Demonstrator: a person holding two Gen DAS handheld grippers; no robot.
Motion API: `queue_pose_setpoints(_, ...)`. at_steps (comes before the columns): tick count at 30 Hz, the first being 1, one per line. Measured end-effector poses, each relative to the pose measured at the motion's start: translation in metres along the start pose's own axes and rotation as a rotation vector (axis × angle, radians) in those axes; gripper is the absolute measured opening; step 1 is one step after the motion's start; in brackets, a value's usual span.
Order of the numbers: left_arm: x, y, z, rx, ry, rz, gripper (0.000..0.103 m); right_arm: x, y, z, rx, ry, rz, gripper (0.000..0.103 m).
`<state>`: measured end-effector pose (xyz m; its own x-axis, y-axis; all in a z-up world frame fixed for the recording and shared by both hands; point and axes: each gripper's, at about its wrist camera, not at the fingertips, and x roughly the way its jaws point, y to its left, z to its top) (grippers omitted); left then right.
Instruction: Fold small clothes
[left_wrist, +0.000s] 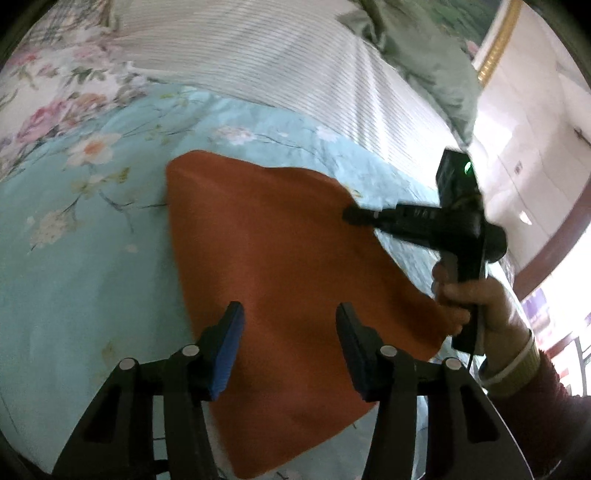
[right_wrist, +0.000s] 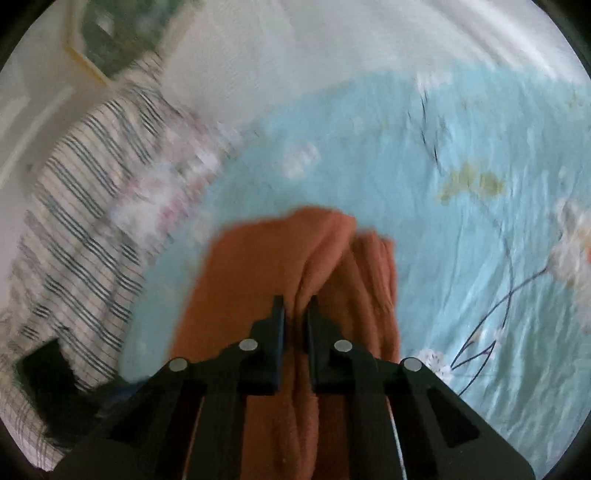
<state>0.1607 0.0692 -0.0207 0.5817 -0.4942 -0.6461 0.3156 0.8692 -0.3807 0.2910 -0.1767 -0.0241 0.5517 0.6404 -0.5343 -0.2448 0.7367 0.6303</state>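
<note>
An orange cloth (left_wrist: 280, 266) lies spread on a light blue floral bed sheet (left_wrist: 74, 258). My left gripper (left_wrist: 290, 314) is open, its blue-padded fingers (left_wrist: 231, 339) hovering over the cloth's near part. My right gripper (left_wrist: 349, 215) reaches in from the right, held by a hand, its tip at the cloth's far right edge. In the right wrist view the right gripper (right_wrist: 297, 308) is shut on a bunched fold of the orange cloth (right_wrist: 258, 273), which is lifted and creased between the jaws. That view is motion-blurred.
A striped pillow or blanket (left_wrist: 280, 55) and a grey-green cloth (left_wrist: 424, 55) lie at the far end of the bed. A floral cover (left_wrist: 44, 92) is at the far left. The bed's edge and a white wall (left_wrist: 535, 129) are to the right.
</note>
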Motion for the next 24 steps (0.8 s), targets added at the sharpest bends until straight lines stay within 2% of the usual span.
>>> queue_pose_setpoints(2, 0.001, -0.007, -0.001, 0.038, 0.012, -0.023, 0.050, -0.027, 0.002, -0.004, 0.005, -0.077, 0.016, 0.011)
queue_pose_setpoints(3, 0.002, -0.008, -0.002, 0.048, 0.016, -0.030, 0.050, -0.032, -0.001, -0.008, 0.017, -0.088, 0.004, 0.011)
queue_pose_setpoints(5, 0.009, -0.012, -0.008, 0.066, 0.045, -0.043, 0.050, -0.026, -0.023, -0.018, 0.064, -0.051, -0.043, 0.011)
queue_pose_setpoints(8, 0.028, -0.010, -0.016, 0.052, 0.090, -0.021, 0.047, -0.003, -0.052, -0.033, 0.132, 0.017, -0.083, 0.011)
queue_pose_setpoints(10, 0.039, -0.006, -0.022, 0.031, 0.117, 0.004, 0.042, 0.005, -0.064, -0.040, 0.165, 0.025, -0.075, 0.012)
queue_pose_setpoints(11, 0.039, -0.006, -0.025, 0.027, 0.105, 0.006, 0.043, 0.005, -0.068, -0.042, 0.183, 0.016, -0.062, 0.012)
queue_pose_setpoints(12, 0.038, -0.007, -0.025, 0.029, 0.102, 0.008, 0.043, 0.004, -0.066, -0.041, 0.183, 0.015, -0.067, 0.012)
queue_pose_setpoints(14, 0.037, -0.008, -0.024, 0.026, 0.110, 0.010, 0.043, -0.003, -0.062, -0.039, 0.179, 0.016, -0.097, 0.024)
queue_pose_setpoints(16, 0.033, -0.009, -0.020, 0.018, 0.117, 0.007, 0.042, -0.015, -0.053, -0.036, 0.163, 0.002, -0.141, 0.024)
queue_pose_setpoints(18, 0.025, -0.007, -0.010, 0.015, 0.088, 0.010, 0.042, -0.032, -0.035, -0.029, 0.115, -0.044, -0.180, 0.024)
queue_pose_setpoints(20, 0.022, -0.003, 0.004, 0.003, 0.053, 0.026, 0.042, -0.041, -0.015, -0.023, 0.083, -0.078, -0.134, 0.024)
queue_pose_setpoints(22, 0.023, 0.005, 0.020, -0.026, 0.028, 0.049, 0.043, -0.033, 0.000, -0.019, 0.066, -0.047, -0.066, 0.024)
queue_pose_setpoints(24, 0.030, 0.020, 0.037, -0.085, 0.011, 0.115, 0.043, -0.018, 0.008, -0.020, 0.057, -0.009, -0.039, 0.024)
